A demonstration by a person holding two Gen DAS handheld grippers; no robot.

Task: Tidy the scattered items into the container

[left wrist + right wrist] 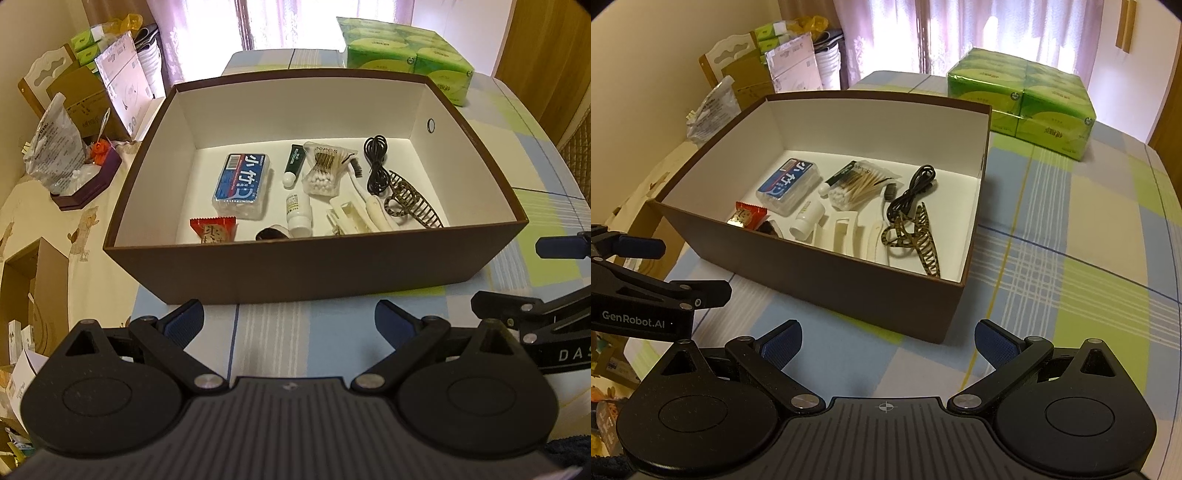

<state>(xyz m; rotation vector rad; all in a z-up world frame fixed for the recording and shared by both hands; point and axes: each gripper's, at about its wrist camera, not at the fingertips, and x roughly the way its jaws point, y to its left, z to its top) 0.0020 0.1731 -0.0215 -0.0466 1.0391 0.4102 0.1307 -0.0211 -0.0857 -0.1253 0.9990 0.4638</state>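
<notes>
Both jaws are wide apart and hold nothing. My left gripper and right gripper hang low over the checked table, side by side. Straight ahead sits the brown cardboard box, nearer my left. Small things already lie inside it.

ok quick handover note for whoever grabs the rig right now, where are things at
Left tongs: open, empty, held above the cloth in front of the brown box.
Right tongs: open, empty, near the box's near right corner.
In the box: blue floss pack, cotton swabs, black cable, tortoiseshell hair claw, white clip, small white bottle, green tube, red snack packet.
Done: no loose small items show on the checked tablecloth.
Left: likely nothing; the green tissue pack behind the box looks like it is not part of the job.
</notes>
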